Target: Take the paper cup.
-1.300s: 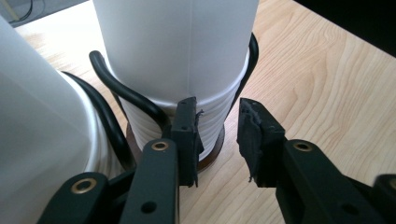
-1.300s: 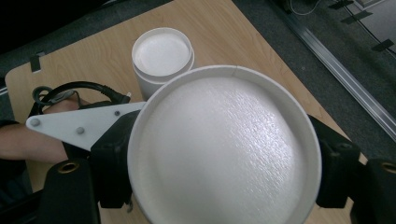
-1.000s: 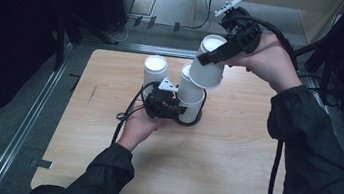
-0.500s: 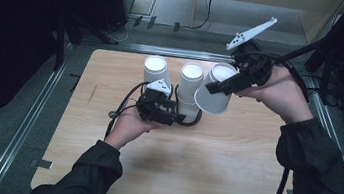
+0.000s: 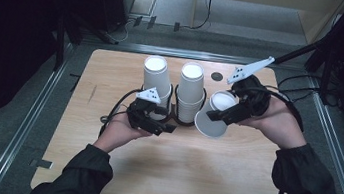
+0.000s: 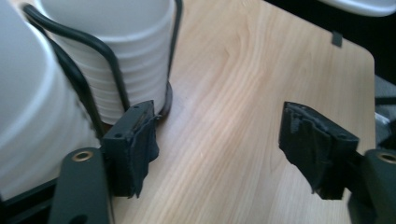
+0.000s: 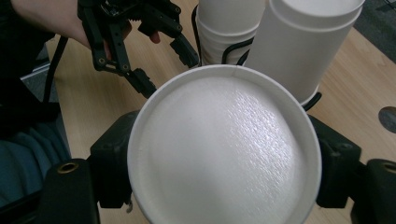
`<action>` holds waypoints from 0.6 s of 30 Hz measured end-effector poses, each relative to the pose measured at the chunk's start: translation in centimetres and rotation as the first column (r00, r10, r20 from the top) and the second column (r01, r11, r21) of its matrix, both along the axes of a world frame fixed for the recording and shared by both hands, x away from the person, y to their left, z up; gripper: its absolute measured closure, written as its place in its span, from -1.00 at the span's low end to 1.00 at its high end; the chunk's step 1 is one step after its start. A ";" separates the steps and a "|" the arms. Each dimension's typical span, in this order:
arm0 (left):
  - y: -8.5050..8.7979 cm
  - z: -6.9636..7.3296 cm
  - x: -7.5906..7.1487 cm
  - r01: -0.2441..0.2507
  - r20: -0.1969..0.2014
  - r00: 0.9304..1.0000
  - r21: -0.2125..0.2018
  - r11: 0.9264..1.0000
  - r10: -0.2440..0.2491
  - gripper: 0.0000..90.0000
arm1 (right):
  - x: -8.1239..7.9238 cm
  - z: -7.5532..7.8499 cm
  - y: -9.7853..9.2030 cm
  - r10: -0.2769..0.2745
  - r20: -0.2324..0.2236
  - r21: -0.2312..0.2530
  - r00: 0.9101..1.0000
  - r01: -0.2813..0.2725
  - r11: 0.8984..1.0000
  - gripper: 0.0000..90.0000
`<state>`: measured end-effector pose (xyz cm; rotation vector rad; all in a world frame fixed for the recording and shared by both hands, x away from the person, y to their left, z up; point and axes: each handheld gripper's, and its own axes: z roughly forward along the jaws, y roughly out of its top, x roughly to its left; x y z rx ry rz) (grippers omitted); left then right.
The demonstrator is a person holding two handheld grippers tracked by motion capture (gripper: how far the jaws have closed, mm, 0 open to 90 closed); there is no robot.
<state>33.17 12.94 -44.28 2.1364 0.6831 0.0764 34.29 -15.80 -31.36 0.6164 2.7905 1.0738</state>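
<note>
Two stacks of upturned white paper cups, one on the left (image 5: 156,77) and one on the right (image 5: 191,89), stand in a black wire holder (image 5: 174,108) on the wooden table (image 5: 175,173). My right gripper (image 5: 212,116) is shut on a single white cup (image 5: 221,102), held tilted just right of the right stack. The right gripper view looks onto this cup's base (image 7: 224,149) between the jaws. My left gripper (image 5: 153,119) sits open at the foot of the holder. One of its fingers (image 6: 135,140) is close to the holder's wire base (image 6: 166,100), with bare wood between the jaws.
A small dark round hole (image 5: 217,76) marks the table behind the cups. Metal rails run along the table's left (image 5: 31,114) and right (image 5: 337,164) sides. Bare wood lies in front of both hands. Cables trail from both grippers.
My right gripper has carried the single cup from above the right stack down and to the right, beside it. The left gripper has stayed at the holder's foot.
</note>
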 end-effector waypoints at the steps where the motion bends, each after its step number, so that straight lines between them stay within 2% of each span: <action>1: 0.0 -0.2 -0.1 0.007 -0.009 1.000 -0.001 1.000 -0.007 -0.44 | -0.1 -0.5 -0.1 0.000 -0.003 0.003 1.000 0.000 1.000 -0.46; 3: 0.0 -0.3 -0.1 0.015 -0.025 1.000 0.001 1.000 -0.015 -0.39 | -0.2 -1.0 -0.1 -0.001 -0.007 0.004 1.000 0.001 1.000 -0.46; 4: 0.1 -0.5 -0.2 0.044 -0.032 0.998 -0.020 0.999 -0.045 -0.38 | -0.4 -2.1 -0.2 -0.004 -0.015 0.009 1.000 0.004 1.000 -0.46; 5: 0.1 -0.5 -0.2 0.044 -0.032 0.998 -0.020 0.999 -0.045 -0.38 | -0.4 -2.1 -0.2 -0.004 -0.015 0.009 1.000 0.004 1.000 -0.46; 6: 0.2 -0.6 -0.3 0.053 -0.031 0.998 -0.033 0.998 -0.054 -0.37 | -0.6 -3.0 -0.4 -0.023 -0.012 0.003 1.000 0.023 1.000 -0.46; 7: 0.2 -0.6 -0.3 0.053 -0.031 0.998 -0.033 0.998 -0.054 -0.38 | -0.6 -3.0 -0.4 -0.023 -0.012 0.003 1.000 0.023 1.000 -0.46; 8: 0.2 -0.7 -0.4 0.059 -0.036 0.998 -0.036 0.998 -0.061 -0.38 | -0.8 -3.9 -0.5 -0.041 -0.024 0.009 0.999 0.041 0.999 -0.46; 10: 0.2 -0.9 -0.4 0.066 -0.035 0.997 -0.033 0.997 -0.068 -0.41 | -1.0 -4.7 -0.6 -0.041 -0.027 0.021 0.999 0.042 0.999 -0.46; 11: 0.2 -0.9 -0.4 0.066 -0.035 0.997 -0.033 0.997 -0.068 -0.43 | -1.1 -5.1 -0.6 -0.038 -0.024 0.020 0.999 0.038 0.999 -0.46; 13: 0.1 -1.2 -0.6 0.097 -0.049 0.994 -0.037 0.995 -0.099 -0.54 | -1.3 -6.0 -0.5 -0.024 -0.020 0.022 1.000 0.024 0.999 -0.46; 15: 0.1 -1.3 -0.7 0.114 -0.050 0.992 -0.051 0.992 -0.117 -0.74 | -1.4 -6.4 -0.4 -0.015 -0.018 0.026 1.000 0.016 1.000 -0.46; 16: 0.1 -1.4 -0.9 0.126 -0.032 0.991 -0.038 0.991 -0.127 -0.74 | -1.5 -7.4 -0.1 -0.002 -0.024 0.034 1.000 0.003 0.999 -0.46; 18: 0.0 -1.7 -1.0 0.114 -0.040 0.993 -0.027 0.993 -0.115 -0.74 | -1.6 -8.3 0.1 0.011 -0.027 0.044 1.000 -0.009 0.999 -0.46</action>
